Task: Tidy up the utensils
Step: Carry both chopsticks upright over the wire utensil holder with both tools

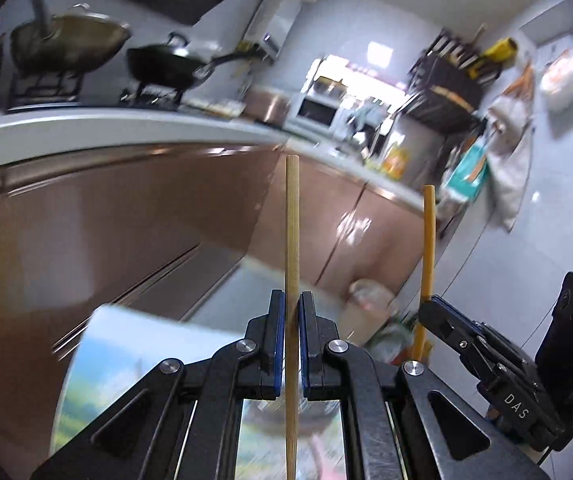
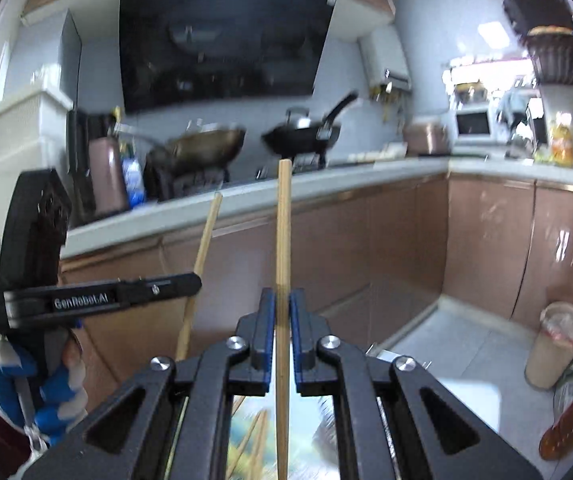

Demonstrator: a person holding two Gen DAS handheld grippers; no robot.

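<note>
Slim round wooden chopstick per gripper

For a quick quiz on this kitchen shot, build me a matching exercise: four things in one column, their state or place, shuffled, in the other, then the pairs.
Things:
1. left gripper
2. black pan
3. lidded drink cup
4. range hood

States or places:
A. standing on the floor by the cabinets
B. on the wall above the stove
C. shut on a wooden chopstick
D. sitting on a stove burner

Pairs: 1-C, 2-D, 3-A, 4-B
</note>
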